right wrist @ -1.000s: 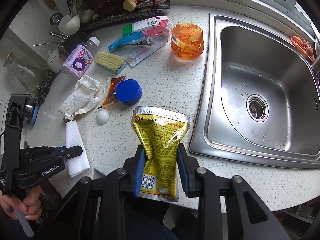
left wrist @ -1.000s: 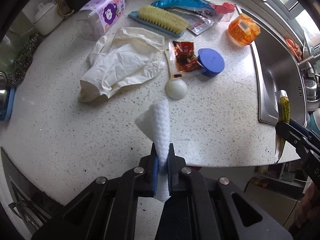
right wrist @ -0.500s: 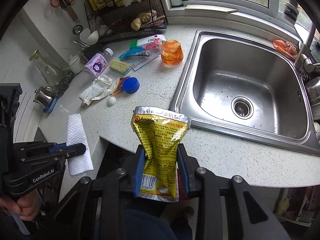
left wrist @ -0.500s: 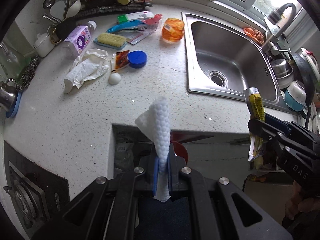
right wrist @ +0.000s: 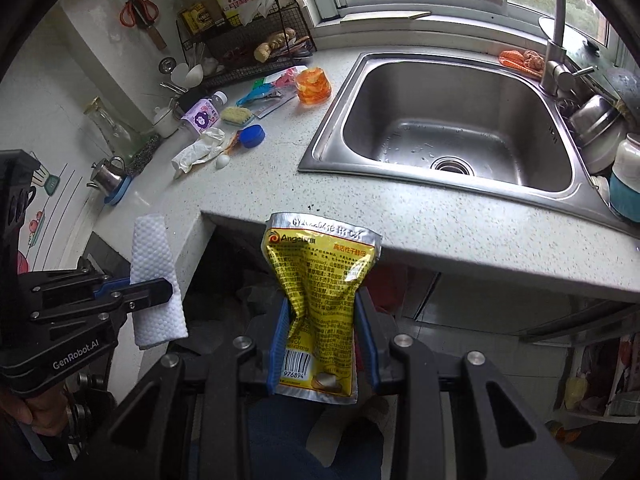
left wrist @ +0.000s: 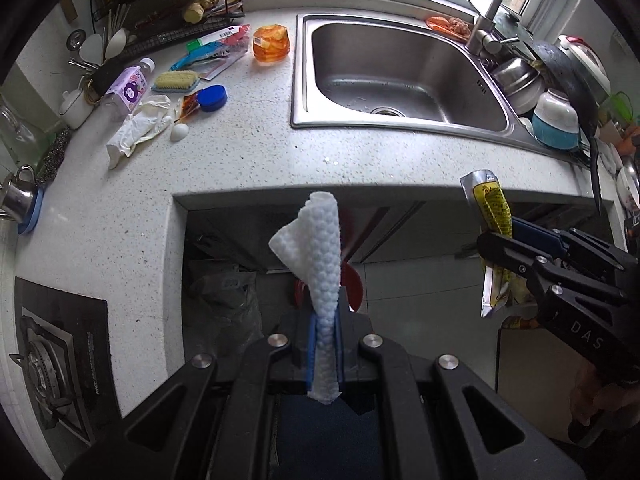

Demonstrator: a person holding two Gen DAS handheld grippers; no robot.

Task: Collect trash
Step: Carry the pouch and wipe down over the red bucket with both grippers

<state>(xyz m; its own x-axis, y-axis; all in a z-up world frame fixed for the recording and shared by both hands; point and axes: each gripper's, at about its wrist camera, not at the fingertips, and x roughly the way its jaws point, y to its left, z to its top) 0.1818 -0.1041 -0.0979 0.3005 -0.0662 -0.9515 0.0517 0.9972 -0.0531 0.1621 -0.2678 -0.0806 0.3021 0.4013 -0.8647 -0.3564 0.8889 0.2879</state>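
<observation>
Now we hold a folded white paper towel (left wrist: 320, 256) clamped between the closed jaws of our left gripper (left wrist: 325, 344), past the worktop's front edge and above the dark opening under it. Our right gripper (right wrist: 322, 336) is closed on a crumpled yellow yeast sachet (right wrist: 320, 292), also held out in front of the worktop (right wrist: 400, 208), with the floor below. In the left wrist view the sachet (left wrist: 492, 232) hangs off to the right, pinched by the right gripper (left wrist: 500, 240).

Back on the worktop, near its left rear corner, trash lies together: white disposable gloves (left wrist: 138, 132), an egg-shaped white thing (left wrist: 179, 132) just beside them, a red sauce packet (left wrist: 188, 104) touching a blue lid (left wrist: 212, 98), and a scrubbing brush (left wrist: 176, 80) next to a purple-labelled bottle (left wrist: 130, 84). An orange plastic container (left wrist: 271, 44) stands near the sink's left rear corner.

The steel sink (right wrist: 460, 120) holds only water drops around its drain. At its right edge a steel bowl (right wrist: 596, 128) and a blue and white bowl (right wrist: 626, 176) are stacked with other dishes. The wire rack (right wrist: 260, 48) at the worktop's back edge carries ginger and bottles.
</observation>
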